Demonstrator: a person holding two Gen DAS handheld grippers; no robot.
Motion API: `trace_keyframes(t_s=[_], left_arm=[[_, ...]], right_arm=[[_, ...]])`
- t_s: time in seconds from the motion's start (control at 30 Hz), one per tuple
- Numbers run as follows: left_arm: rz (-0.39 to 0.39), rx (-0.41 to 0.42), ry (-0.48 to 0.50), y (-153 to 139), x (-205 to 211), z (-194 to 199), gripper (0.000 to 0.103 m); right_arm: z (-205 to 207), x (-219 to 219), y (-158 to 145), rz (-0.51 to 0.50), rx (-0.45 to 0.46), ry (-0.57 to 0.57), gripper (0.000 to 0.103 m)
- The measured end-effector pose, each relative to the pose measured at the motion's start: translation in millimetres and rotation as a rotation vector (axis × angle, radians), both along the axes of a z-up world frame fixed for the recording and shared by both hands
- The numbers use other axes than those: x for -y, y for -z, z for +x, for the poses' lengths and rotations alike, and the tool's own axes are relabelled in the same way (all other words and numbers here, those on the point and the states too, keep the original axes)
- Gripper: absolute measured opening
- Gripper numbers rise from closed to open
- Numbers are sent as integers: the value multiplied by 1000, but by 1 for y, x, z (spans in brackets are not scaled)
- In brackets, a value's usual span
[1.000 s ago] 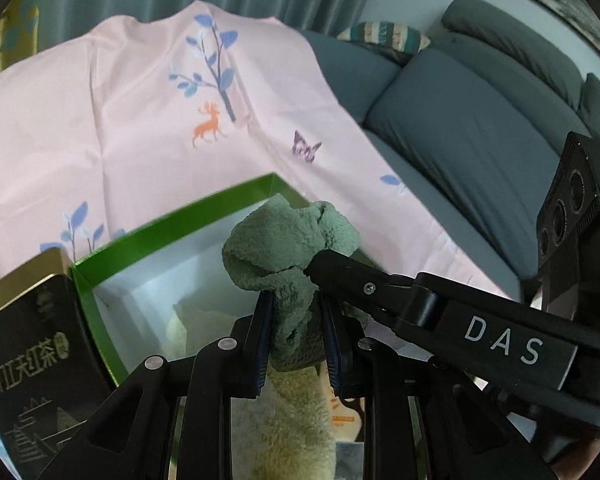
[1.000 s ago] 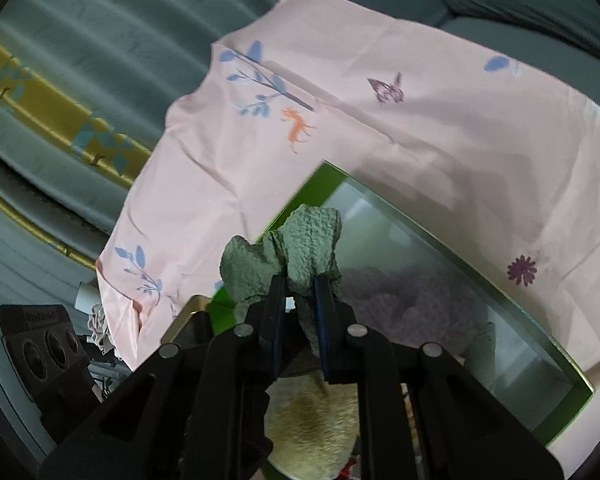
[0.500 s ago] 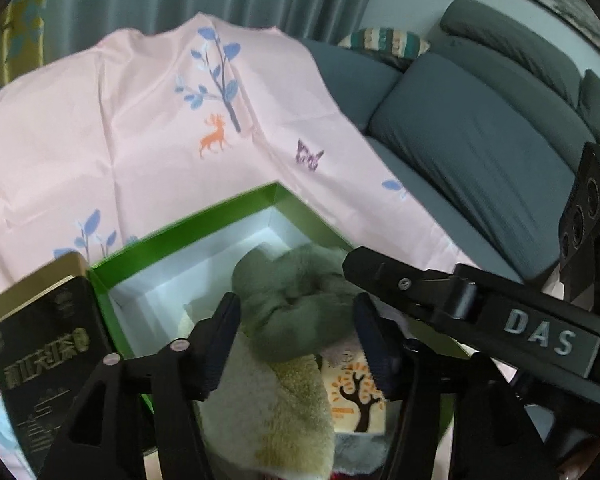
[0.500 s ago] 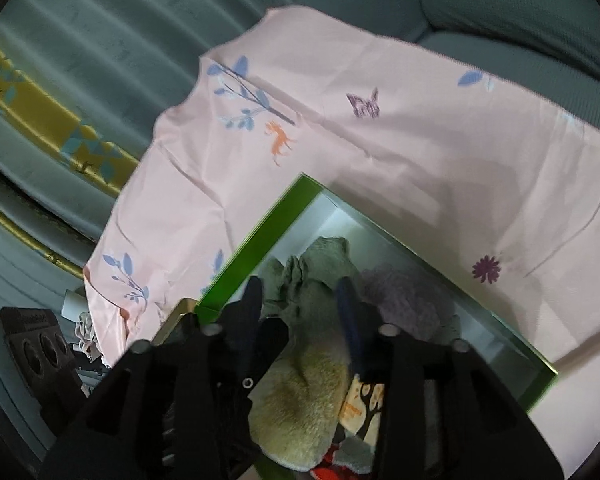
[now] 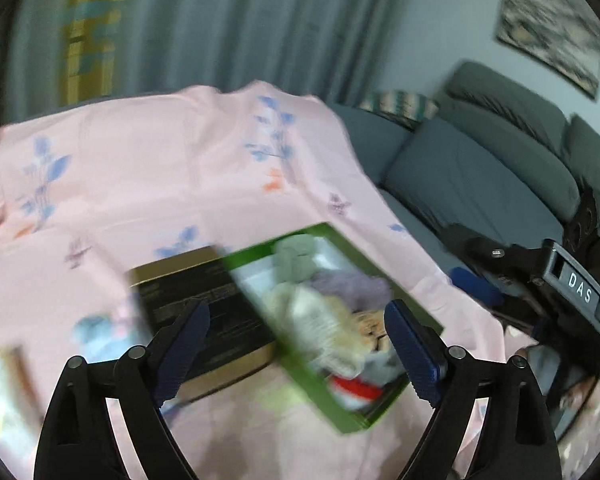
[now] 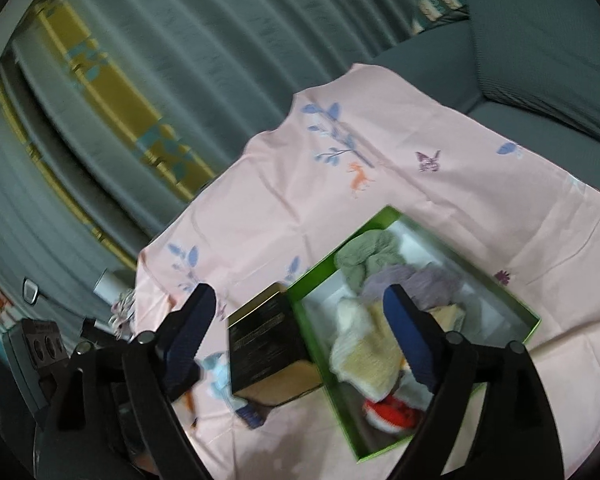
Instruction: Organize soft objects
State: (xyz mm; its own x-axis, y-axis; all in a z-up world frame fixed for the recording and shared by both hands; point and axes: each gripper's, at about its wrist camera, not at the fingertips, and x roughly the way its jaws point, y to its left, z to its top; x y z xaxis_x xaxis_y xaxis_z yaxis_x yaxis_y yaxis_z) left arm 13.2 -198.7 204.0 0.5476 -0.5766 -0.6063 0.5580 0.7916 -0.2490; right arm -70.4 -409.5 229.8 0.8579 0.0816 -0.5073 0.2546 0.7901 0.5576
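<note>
with both claws, left [image 5: 296, 344] and right [image 6: 300, 332], just opened wide and empty, your sage-green fluffy cloth [image 6: 366, 258] lies loose in the green-rimmed cardboard box [image 6: 534, 322]; piled soft pieces could spill over.

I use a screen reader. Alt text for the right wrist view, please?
Open right claw, nothing between its fingers, above a green box of soft cloths, a green cloth at its far end. A black tin lies beside it on pink sheet.
</note>
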Motion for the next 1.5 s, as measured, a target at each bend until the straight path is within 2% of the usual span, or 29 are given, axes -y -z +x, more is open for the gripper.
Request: trace_keyframes(t_s=[0.13,0.2,0.33,0.43,0.53,0.63,0.77,0.9,0.93,1.0,1.23,1.33,1.43,1.5], left_arm=[[-11,-5,-125,-1,-74,-14,90],[-4,-23,-221,7,-113,-18,90],[0,-87,-372,39,-175,-26,90],[-6,-158,-425,68,-202,-28,90],[-8,-225,-450,92,-217,-31,90],[7,-243,-467,104,-228,-39,90],[10,-250,-464,111,-236,-50,90],[0,-247,-465,112,-244,-56,90],[-4,-247,-469,112,-246,-58,90],[-13,-250,-472,112,-249,-57,90],[-29,-248,-478,112,-257,-60,90],[-35,-258,-484,114,-259,-59,90],[-29,-257,-485,115,-259,-60,90],[-26,-265,-484,117,-259,-59,90]], right_arm=[[-1,-31,-8,-39,-12,-53,88],[4,-51,-6,-62,-33,-93,88],[24,-97,12,-100,-106,-177,88],[41,-133,38,-125,-181,-234,86],[55,-160,72,-91,-250,-258,79],[70,-178,105,-66,-296,-270,69],[85,-192,137,-91,-366,-237,57],[98,-196,161,-68,-406,-241,46],[99,-197,163,-69,-406,-247,45],[101,-199,167,-63,-398,-256,35],[92,-204,159,-66,-376,-297,30],[84,-212,145,-41,-400,-389,30],[69,-230,130,-38,-430,-541,30],[64,-241,131,-29,-454,-615,31]])
